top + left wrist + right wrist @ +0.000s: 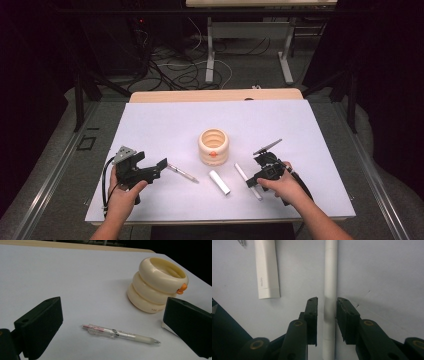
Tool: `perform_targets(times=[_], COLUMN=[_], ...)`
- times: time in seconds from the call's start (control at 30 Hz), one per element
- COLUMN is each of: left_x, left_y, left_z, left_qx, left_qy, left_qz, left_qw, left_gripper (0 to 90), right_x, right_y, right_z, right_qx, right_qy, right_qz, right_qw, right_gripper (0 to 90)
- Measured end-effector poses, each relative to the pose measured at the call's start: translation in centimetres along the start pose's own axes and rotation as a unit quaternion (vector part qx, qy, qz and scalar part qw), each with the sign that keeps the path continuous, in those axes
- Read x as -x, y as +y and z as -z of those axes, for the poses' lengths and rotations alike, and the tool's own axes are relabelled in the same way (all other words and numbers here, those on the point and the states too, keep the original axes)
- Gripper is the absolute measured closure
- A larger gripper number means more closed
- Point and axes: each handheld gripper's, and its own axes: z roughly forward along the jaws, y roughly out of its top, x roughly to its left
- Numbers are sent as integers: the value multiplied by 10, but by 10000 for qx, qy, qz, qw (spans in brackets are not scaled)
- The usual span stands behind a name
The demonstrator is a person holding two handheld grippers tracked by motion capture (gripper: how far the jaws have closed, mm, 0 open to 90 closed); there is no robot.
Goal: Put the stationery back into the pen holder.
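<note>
Your right tongs (326, 315) straddle the white tube (330, 277) right of the cream holder (213, 145), pads barely short of it; your left tongs (110, 322) gape over the pen (120, 333)

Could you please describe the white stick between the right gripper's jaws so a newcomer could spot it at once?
Start at the cream ringed cup mid-table, then look toward the right gripper. The thin white stick lies flat between its jaws. It is longer and slimmer than the stubby white case beside it, and opaque, unlike the clear pen.
</note>
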Motion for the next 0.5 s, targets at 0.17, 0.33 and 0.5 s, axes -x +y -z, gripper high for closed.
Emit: perform_targets(times=[0.17,0.33,0.5], left_x=[0,0,0], left_y=[0,0,0], left_z=[0,-1,-1], left_qx=[-7,-17,1], left_qy=[8,2,4], left_qz=[5,-11,-16], left_qw=[10000,10000,10000], left_gripper=[27,27,27], right_x=[0,3,3], right_y=[0,0,1], right_z=[-2,-5,-4], right_qx=[-75,-106,-205], right_qy=[16,-3,-29], right_qz=[-101,-81,-173], right_qw=[9999,9999,9996], right_gripper=[715,727,752])
